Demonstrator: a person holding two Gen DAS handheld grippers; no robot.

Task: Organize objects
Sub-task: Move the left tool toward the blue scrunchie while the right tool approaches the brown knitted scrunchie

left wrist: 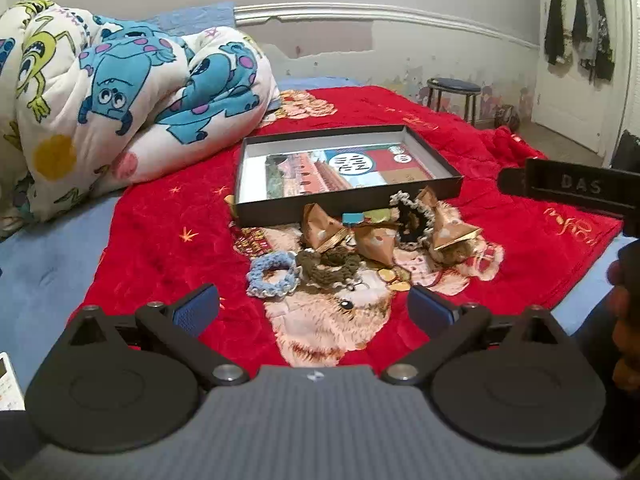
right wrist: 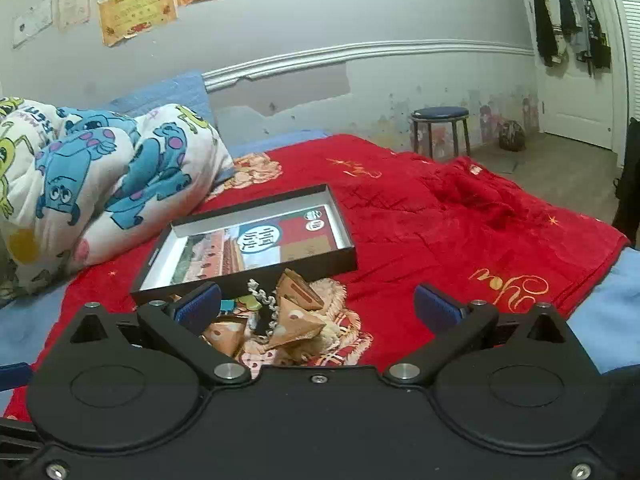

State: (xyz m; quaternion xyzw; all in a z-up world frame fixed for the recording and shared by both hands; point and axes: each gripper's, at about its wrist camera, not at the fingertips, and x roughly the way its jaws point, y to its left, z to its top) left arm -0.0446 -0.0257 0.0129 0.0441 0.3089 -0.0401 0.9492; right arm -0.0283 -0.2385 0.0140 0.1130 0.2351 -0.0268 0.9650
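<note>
A shallow black box [left wrist: 434, 190] with a printed card inside lies on the red blanket [left wrist: 160, 240]. In front of it is a small pile: brown paper pyramids [left wrist: 324, 228], a blue crochet scrunchie [left wrist: 272, 274], an olive scrunchie [left wrist: 328, 266] and a black one with a white edge [left wrist: 412, 216]. My left gripper [left wrist: 314, 310] is open and empty, just short of the pile. My right gripper [right wrist: 318, 306] is open and empty above the pile's right side, with pyramids [right wrist: 296, 324] and the box [right wrist: 320, 262] ahead. The right gripper's body [left wrist: 580, 188] shows at the left view's right edge.
A folded cartoon-print quilt [left wrist: 120, 92] lies left of the box. A blue-topped stool [right wrist: 440, 128] stands past the bed's far edge by the wall. Dark clothes [right wrist: 568, 12] hang on a white door at right. The blue sheet [left wrist: 44, 264] shows around the blanket.
</note>
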